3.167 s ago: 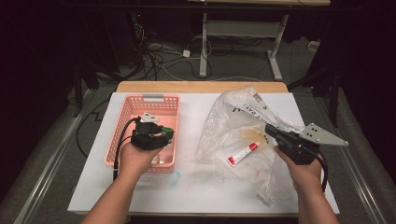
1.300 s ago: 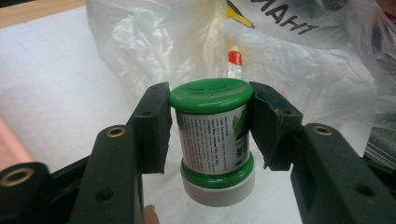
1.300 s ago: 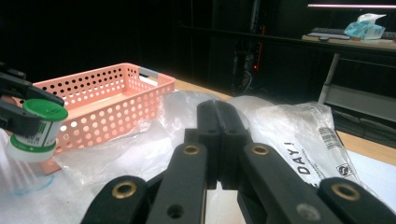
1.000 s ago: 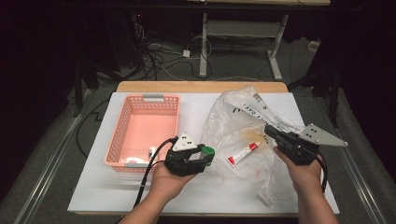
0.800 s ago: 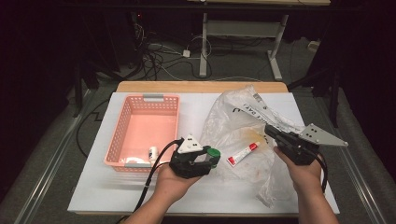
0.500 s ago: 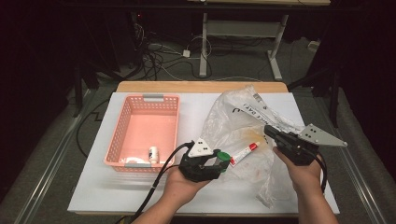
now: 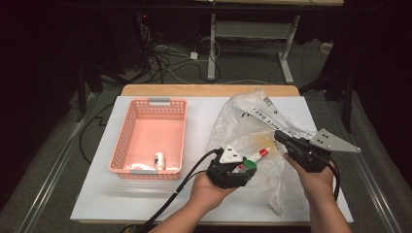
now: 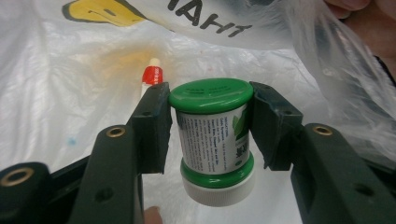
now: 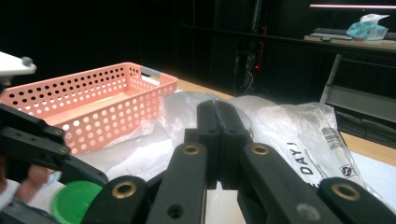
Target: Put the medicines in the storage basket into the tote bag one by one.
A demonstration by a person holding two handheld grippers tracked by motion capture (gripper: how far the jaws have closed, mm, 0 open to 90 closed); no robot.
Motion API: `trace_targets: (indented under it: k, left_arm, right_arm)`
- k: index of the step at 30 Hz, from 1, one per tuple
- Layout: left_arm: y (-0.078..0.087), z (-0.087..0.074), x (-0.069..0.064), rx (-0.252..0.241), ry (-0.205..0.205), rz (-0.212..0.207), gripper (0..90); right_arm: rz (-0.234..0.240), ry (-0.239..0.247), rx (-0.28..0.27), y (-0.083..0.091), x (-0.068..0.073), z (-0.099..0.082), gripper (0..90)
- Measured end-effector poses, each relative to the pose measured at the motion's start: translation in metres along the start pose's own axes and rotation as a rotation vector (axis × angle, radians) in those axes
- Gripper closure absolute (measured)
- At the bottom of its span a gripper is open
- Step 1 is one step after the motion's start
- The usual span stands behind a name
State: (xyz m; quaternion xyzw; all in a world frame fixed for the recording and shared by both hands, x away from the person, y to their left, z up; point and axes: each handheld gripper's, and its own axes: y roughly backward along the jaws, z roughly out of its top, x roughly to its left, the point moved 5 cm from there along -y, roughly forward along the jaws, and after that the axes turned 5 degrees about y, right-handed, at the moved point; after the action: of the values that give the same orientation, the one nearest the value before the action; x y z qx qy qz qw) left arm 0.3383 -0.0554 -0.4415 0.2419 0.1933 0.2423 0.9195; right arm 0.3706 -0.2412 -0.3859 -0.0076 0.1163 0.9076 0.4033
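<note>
green-capped jar [image 8: 215, 130] sits clamped in our left gripper [image 8: 210, 123] over the plastic bag [image 7: 252, 126], so we lift it straight clear while our right gripper [image 9: 218, 140], clenched on the film, holds the mouth open.

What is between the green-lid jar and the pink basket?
In the high view, only bare white table lies between the green-lid jar, held in the left gripper, and the pink basket; the gripper's black cable trails below.
</note>
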Motion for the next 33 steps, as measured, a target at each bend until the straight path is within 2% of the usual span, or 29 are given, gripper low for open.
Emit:
trace_targets:
  k: [8, 17, 24, 33]
  left_arm:
    - [-0.024, 0.004, 0.000, -0.001, -0.003, 0.002, 50.4]
    - [-0.045, 0.007, 0.001, -0.002, -0.005, 0.024, 50.4]
    - [-0.064, 0.007, 0.001, 0.016, -0.029, 0.039, 50.4]
    - [-0.082, 0.011, 0.005, -0.012, -0.031, 0.049, 50.4]
  right_arm:
    - [0.003, -0.001, 0.000, 0.000, 0.000, 0.000, 90.0]
    - [0.002, -0.003, -0.001, 0.000, 0.001, 0.000, 90.0]
    - [0.003, -0.004, -0.005, 0.000, 0.000, 0.001, 90.0]
    - [0.003, -0.002, -0.008, 0.001, -0.001, 0.001, 90.0]
